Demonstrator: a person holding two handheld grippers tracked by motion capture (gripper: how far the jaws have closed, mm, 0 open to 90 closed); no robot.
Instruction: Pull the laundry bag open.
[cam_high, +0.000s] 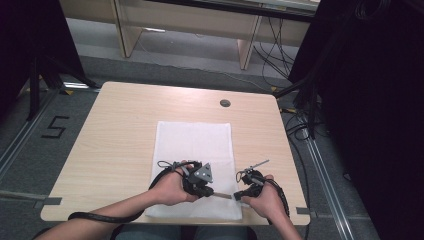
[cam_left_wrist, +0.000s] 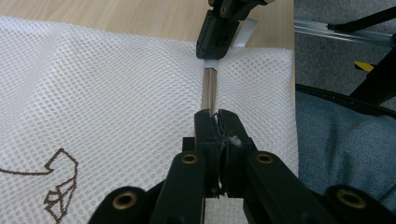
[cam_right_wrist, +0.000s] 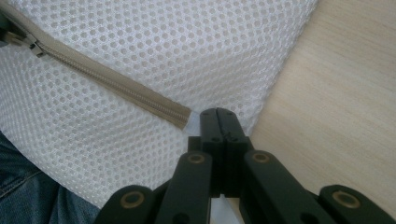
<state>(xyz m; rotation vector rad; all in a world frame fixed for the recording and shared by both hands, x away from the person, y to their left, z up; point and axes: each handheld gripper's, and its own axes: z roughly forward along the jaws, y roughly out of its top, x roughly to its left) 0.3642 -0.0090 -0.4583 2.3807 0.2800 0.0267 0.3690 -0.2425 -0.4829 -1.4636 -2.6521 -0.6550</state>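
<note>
A white mesh bag (cam_high: 192, 145) lies flat on the wooden table (cam_high: 115, 140), with a beige zipper (cam_high: 223, 195) along its near edge. My left gripper (cam_high: 212, 192) is shut on the zipper pull; its closed tips (cam_left_wrist: 217, 116) sit right on the zipper (cam_left_wrist: 211, 88). My right gripper (cam_high: 238, 196) is shut on the bag's zipper end, and its closed tips (cam_right_wrist: 218, 114) pinch the white tab where the zipper (cam_right_wrist: 112, 81) stops. The right gripper (cam_left_wrist: 215, 53) also appears at the top of the left gripper view, clamped on that tab. The two grippers face each other, a short stretch of zipper apart.
A round cable hole (cam_high: 225, 103) sits in the table's far side. Black stands and cables (cam_high: 305, 100) crowd the floor at the right, and desk legs (cam_high: 247, 47) stand beyond. The table's front edge and the person's jeans (cam_left_wrist: 341, 140) are just behind the bag.
</note>
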